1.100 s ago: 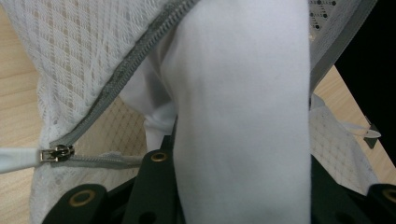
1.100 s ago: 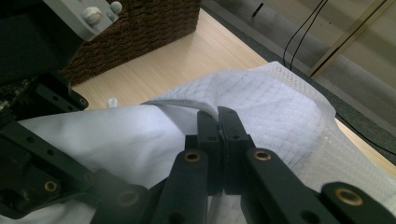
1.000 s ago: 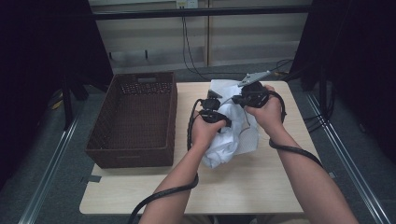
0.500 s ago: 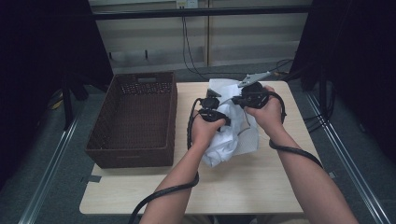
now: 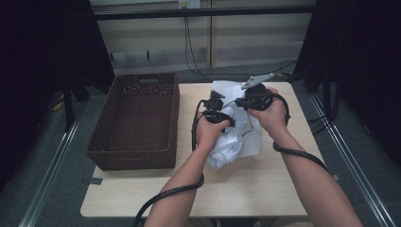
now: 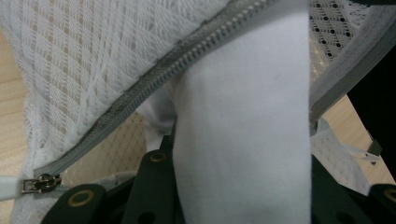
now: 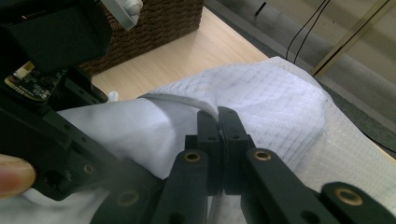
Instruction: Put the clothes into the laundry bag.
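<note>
A white mesh laundry bag (image 5: 226, 89) and a plain white cloth (image 5: 234, 146) lie bunched at the middle of the table, between both hands. My left gripper (image 5: 215, 108) is shut on a wide fold of the white cloth (image 6: 243, 130). That fold rises between its jaws under the bag's grey zipper (image 6: 187, 60); the zipper pull (image 6: 39, 183) hangs at the lower left. My right gripper (image 7: 218, 117) is shut on the thick edge of the mesh bag (image 7: 280, 98), right beside the left gripper's black body (image 7: 51, 70).
A dark brown wicker basket (image 5: 135, 118) stands on the left part of the wooden table (image 5: 246, 189). Black cables trail from both grippers toward the near edge. Dark curtains hang on both sides and a pale wall stands behind the table.
</note>
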{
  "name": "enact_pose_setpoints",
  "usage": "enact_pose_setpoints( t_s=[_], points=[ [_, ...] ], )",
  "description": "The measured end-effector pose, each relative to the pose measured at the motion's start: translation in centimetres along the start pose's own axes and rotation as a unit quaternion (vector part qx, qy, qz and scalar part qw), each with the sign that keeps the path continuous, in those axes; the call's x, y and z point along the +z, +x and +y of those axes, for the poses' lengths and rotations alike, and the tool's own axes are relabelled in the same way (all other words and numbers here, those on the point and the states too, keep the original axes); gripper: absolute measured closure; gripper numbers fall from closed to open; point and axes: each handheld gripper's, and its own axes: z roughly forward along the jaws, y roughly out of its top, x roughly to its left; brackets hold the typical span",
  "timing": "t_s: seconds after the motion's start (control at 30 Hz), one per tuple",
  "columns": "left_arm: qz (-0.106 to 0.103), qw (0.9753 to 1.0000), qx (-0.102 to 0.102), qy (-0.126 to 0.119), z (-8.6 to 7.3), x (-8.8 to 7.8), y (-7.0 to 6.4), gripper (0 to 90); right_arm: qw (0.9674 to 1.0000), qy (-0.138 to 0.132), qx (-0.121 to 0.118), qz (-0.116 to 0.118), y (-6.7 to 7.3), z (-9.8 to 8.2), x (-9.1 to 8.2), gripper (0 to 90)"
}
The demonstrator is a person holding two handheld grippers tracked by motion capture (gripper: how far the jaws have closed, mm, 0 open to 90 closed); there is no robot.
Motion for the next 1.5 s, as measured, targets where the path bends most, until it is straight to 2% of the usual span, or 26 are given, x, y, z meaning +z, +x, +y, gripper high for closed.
enact_pose_setpoints(
  t_s=[0.17,0.2,0.23,0.3,0.33,0.4,0.47,0.53,0.57,0.6,0.7,0.73,0.77,0.8,0.87,0.9,1.03,1.07,1.17,1.27,1.3,1.33,1.37,1.5],
  points=[
    [0.002,0.9999,-0.009,-0.007,0.1,0.1,-0.1,68.2,1.0,0.0,0.003,0.001,0.0,-0.1,0.0,89.3],
    [0.003,0.9999,-0.006,-0.008,0.1,0.1,0.0,68.2,1.0,-0.001,0.002,0.001,0.0,-0.1,0.0,89.3],
    [0.002,0.9994,-0.026,-0.022,0.1,0.4,-0.3,68.2,1.0,-0.003,0.0,0.002,0.0,-0.2,0.0,89.3],
    [0.002,0.9997,-0.019,-0.014,0.2,0.3,-0.2,68.1,1.0,-0.002,0.001,0.003,0.0,-0.2,0.1,89.3],
    [0.003,0.9994,-0.028,-0.019,0.2,0.4,-0.2,68.1,1.0,-0.002,0.001,0.002,0.1,-0.2,0.1,89.3],
    [0.006,0.9998,-0.014,-0.011,0.3,0.3,0.0,68.1,1.0,0.0,0.004,0.003,0.1,-0.3,0.1,89.3],
    [0.009,0.9998,-0.012,-0.01,0.3,0.4,0.1,68.0,1.0,-0.003,0.001,0.004,0.1,-0.4,0.1,89.3],
    [0.007,0.9998,-0.014,-0.011,0.3,0.5,0.1,68.0,1.0,-0.001,0.004,0.004,0.2,-0.4,0.1,89.3],
    [0.009,0.9993,-0.029,-0.022,0.3,0.7,-0.1,67.9,1.0,0.001,0.006,0.004,0.2,-0.4,0.0,89.3],
    [0.01,0.9997,-0.018,-0.015,0.3,0.6,0.0,67.9,1.0,0.001,0.006,0.004,0.2,-0.4,0.0,89.3],
    [0.01,0.9996,-0.02,-0.016,0.4,0.7,0.0,67.7,1.0,-0.001,0.002,0.004,0.2,-0.6,0.1,89.3],
    [0.01,0.9995,-0.023,-0.018,0.4,0.8,-0.1,67.7,1.0,-0.001,0.002,0.004,0.2,-0.6,0.1,89.3],
    [0.01,0.9989,-0.037,-0.029,0.4,1.0,-0.2,67.7,1.0,-0.001,0.003,0.004,0.2,-0.6,0.1,89.3],
    [0.011,0.9996,-0.02,-0.016,0.4,0.9,0.1,67.5,1.0,0.0,0.004,0.004,0.2,-0.6,0.1,89.3],
    [0.015,0.9995,-0.02,-0.017,0.4,1.0,0.3,67.3,1.0,0.0,0.007,0.005,0.3,-0.6,0.1,89.3],
    [0.015,0.9993,-0.026,-0.021,0.4,1.1,0.3,67.2,1.0,-0.002,0.006,0.005,0.3,-0.7,0.1,89.3],
    [0.019,0.9995,-0.021,-0.016,0.4,1.3,0.6,66.9,1.0,-0.002,0.005,0.007,0.4,-0.8,0.3,89.3],
    [0.018,0.9992,-0.029,-0.019,0.4,1.4,0.6,66.7,1.0,0.001,0.004,0.007,0.4,-0.8,0.4,89.3],
    [0.022,0.9994,-0.022,-0.016,0.4,1.4,0.9,65.8,0.9999,0.009,0.003,0.007,0.5,-1.0,0.6,89.3],
    [0.02,0.9993,-0.025,-0.017,0.3,1.5,1.0,64.0,0.9999,0.011,0.003,0.008,0.5,-1.3,0.8,89.3],
    [0.023,0.9994,-0.023,-0.013,0.3,1.6,1.1,63.6,0.9999,0.008,0.0,0.007,0.5,-1.3,0.9,89.3],
    [0.026,0.9991,-0.029,-0.017,0.3,1.8,1.1,62.9,0.9999,0.008,0.001,0.01,0.4,-1.4,0.9,89.3],
    [0.03,0.9992,-0.023,-0.011,0.3,1.8,1.2,62.2,0.9999,0.011,0.001,0.008,0.4,-1.5,1.0,89.3],
    [0.039,0.9987,-0.03,-0.013,0.2,2.2,1.5,59.6,0.9999,0.015,0.001,0.009,0.5,-1.6,1.2,89.3]
  ],
)
